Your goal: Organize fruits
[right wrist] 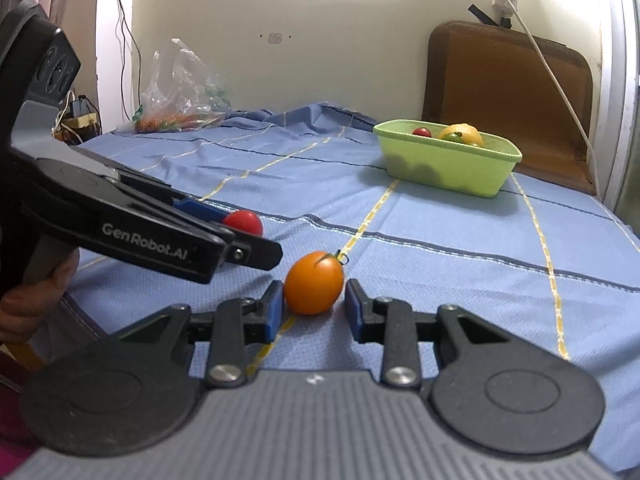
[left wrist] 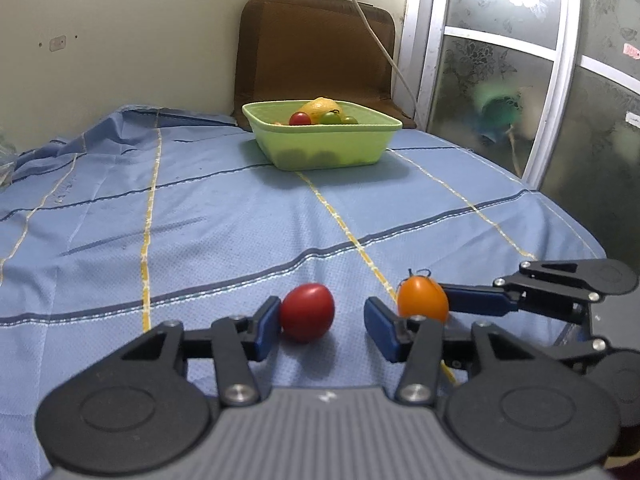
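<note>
Left gripper [left wrist: 322,322]: jaws parted, red tomato [left wrist: 307,312] on the blue cloth [left wrist: 200,220] touching one pad only; right gripper [right wrist: 314,306]: closed on orange tomato [right wrist: 314,283]; green basket [left wrist: 320,148] well beyond

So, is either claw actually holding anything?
Right gripper pinches the orange tomato by its sides, it seems; left gripper is open, only one pad touching the red tomato.

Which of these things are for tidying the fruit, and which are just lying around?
For the job:
red tomato
orange tomato
green basket with fruit already in it

Just lying around:
plastic bag
brown cushion
white cable
blue cloth underneath
</note>
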